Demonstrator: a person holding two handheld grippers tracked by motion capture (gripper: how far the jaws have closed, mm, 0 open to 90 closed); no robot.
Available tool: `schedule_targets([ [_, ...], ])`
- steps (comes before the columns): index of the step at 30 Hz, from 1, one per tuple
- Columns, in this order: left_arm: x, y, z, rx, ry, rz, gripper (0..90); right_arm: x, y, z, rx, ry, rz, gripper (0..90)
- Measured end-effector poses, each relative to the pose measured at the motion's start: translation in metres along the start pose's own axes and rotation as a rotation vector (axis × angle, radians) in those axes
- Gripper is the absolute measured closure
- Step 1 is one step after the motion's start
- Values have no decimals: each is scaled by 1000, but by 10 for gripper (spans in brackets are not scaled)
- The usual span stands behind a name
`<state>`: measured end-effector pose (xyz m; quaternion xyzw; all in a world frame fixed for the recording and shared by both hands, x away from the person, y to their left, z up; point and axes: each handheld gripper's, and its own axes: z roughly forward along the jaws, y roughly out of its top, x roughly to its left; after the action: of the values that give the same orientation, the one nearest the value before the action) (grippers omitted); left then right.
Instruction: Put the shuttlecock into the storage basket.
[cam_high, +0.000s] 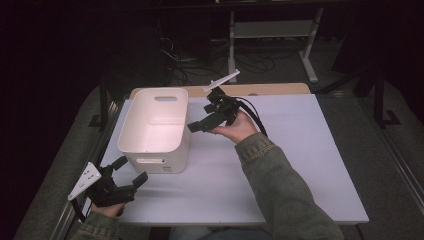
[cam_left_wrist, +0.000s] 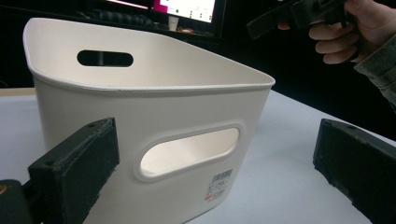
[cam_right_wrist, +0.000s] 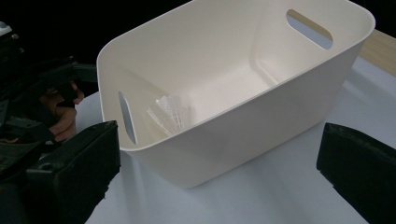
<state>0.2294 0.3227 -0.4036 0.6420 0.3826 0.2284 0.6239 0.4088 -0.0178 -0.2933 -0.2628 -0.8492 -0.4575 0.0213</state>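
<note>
Our left gripper (cam_high: 131, 171) has its jaws spread wide and holds nothing; in the left gripper view they frame the near end wall of the cream rectangular plastic bin with cut-out handles (cam_left_wrist: 154, 98), pointing at its lower handle slot without touching it. Our right gripper (cam_high: 200, 125) is likewise wide open and empty, held above the bench just beside the bin's right rim, its jaws aimed down toward the inside.

Looking along those right jaws, we see a white feathered shuttlecock (cam_right_wrist: 169, 113) lying on its side on the bin's floor, close to the handle-slot end wall nearest our left hand (cam_right_wrist: 60, 112). Nothing else shows inside the bin.

The bin stands upright on the pale lavender bench (cam_high: 290, 165), toward its left half, with a wooden board (cam_high: 280, 89) at the far edge behind it.

We judge the placing to be done: the shuttlecock is in the bin and both grippers are free of it. What seems left is to draw the right gripper clear of the rim and bring both hands to rest; we see no further loose item on the bench to gather.
</note>
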Motion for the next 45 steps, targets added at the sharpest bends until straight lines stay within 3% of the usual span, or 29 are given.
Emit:
schedule_targets([
  [17, 0, 0, 0, -3, 2, -3, 0, -11, -24, -29, -38, -32, 24, 0],
  [45, -1, 0, 0, 5, 6, 3, 0, -34, -71, -49, -72, -72, 73, 0],
])
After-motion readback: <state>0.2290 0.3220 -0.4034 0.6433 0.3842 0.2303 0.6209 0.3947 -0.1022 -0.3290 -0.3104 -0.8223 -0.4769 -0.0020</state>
